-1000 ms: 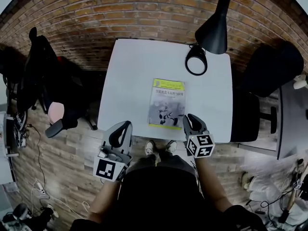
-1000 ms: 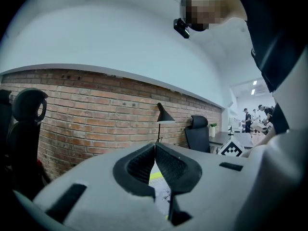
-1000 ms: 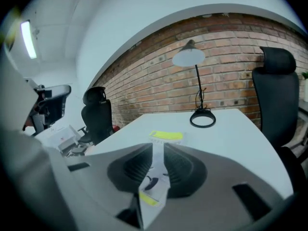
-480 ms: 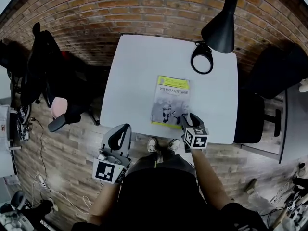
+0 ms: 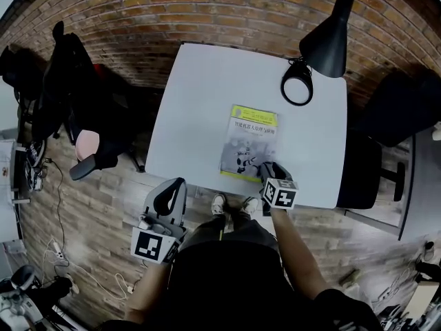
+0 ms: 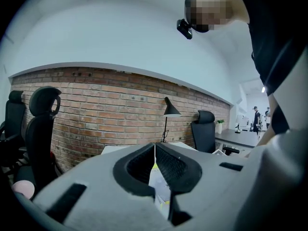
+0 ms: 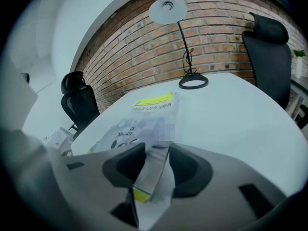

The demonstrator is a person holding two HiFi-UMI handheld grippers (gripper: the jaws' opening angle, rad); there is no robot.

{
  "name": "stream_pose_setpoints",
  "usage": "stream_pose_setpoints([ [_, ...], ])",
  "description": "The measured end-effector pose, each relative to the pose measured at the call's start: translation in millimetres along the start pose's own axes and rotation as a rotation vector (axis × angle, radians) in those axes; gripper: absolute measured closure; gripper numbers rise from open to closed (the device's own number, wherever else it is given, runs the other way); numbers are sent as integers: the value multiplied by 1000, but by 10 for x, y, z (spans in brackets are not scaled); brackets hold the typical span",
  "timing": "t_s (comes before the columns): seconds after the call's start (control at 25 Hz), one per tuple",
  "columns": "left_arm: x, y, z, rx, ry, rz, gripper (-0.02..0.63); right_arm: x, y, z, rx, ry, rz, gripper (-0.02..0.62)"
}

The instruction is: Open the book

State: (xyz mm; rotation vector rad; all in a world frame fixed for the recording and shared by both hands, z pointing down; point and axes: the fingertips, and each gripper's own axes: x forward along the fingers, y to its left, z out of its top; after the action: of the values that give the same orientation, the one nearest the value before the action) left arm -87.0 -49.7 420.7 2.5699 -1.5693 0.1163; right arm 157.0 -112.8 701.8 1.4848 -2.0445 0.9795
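Observation:
The book (image 5: 249, 142) lies closed on the white table (image 5: 200, 95), cover up, with a yellow band at its far end. My right gripper (image 5: 269, 171) is at the book's near right corner. In the right gripper view the book (image 7: 144, 112) runs away from my right gripper (image 7: 156, 148), whose jaws are closing, with the book's corner edge between them and a gap still showing on the right side. My left gripper (image 5: 173, 188) hangs off the table's near left edge, shut and empty; the left gripper (image 6: 154, 150) points level toward the brick wall.
A black desk lamp (image 5: 324, 43) stands at the table's far right corner, its ring base (image 7: 193, 81) beyond the book. Black office chairs stand to the right (image 5: 400, 109) and left (image 5: 62, 81). The person's shoes (image 5: 219, 204) show under the table's near edge.
My right gripper has dropped from above the table's near edge onto the book's near right corner. The left gripper has stayed where it was.

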Motion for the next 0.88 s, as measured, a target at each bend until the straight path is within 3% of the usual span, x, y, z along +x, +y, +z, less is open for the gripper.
stream_pose_setpoints([
  [0.2, -49, 4, -109, -32, 48, 10, 577, -46, -29, 44, 49, -19, 8, 476],
  [0.36, -27, -6, 4, -20, -32, -14, 577, -70, -52, 73, 58, -38, 12, 510],
  [0.52, -77, -1, -120, -45, 50, 6, 577, -120, -31, 150, 62, -69, 31, 555],
  [0.88, -126, 64, -103, -56, 14, 16, 577, -307, 201, 387, 44, -120, 81, 569],
])
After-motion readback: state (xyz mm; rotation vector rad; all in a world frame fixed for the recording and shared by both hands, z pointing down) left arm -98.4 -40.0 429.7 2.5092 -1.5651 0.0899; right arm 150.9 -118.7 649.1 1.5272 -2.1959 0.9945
